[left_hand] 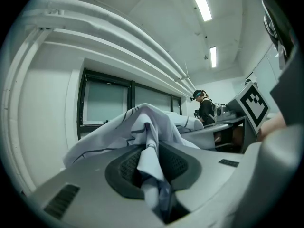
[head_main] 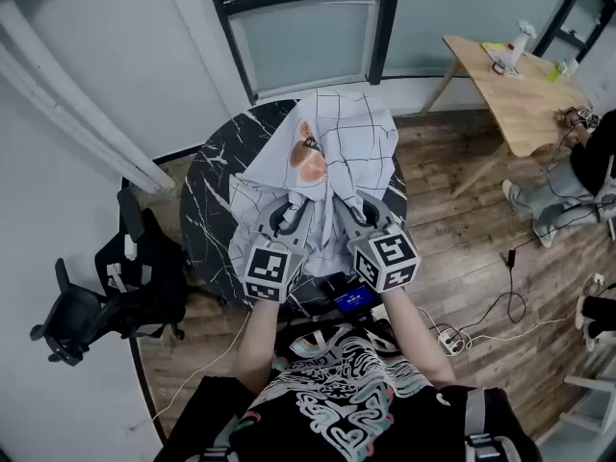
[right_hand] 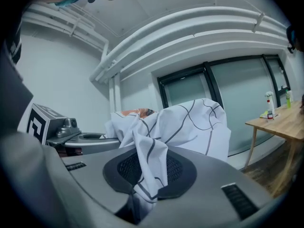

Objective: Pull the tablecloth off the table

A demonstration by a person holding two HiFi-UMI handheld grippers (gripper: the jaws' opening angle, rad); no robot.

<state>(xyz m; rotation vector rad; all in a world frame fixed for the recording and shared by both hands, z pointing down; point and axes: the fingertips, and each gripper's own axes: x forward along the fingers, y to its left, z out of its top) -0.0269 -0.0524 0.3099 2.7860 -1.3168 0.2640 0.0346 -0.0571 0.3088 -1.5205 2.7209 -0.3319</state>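
A white tablecloth (head_main: 337, 142) with thin dark lines and an orange print hangs lifted and bunched over the round black marble table (head_main: 214, 195). My left gripper (head_main: 295, 203) is shut on a fold of the cloth (left_hand: 149, 160); its pads pinch the fabric. Just to its right, my right gripper (head_main: 348, 203) is shut on another fold of the same cloth (right_hand: 152, 165). Both grippers are held side by side above the table's near half, with the cloth draping away from them toward the window. Part of the marble top at the left lies bare.
A black office chair (head_main: 106, 287) stands at the left of the table. A wooden table (head_main: 520, 89) with a spray bottle (head_main: 518, 41) is at the back right, with a seated person (head_main: 587, 166) beside it. Cables and a power strip (head_main: 450, 340) lie on the wood floor.
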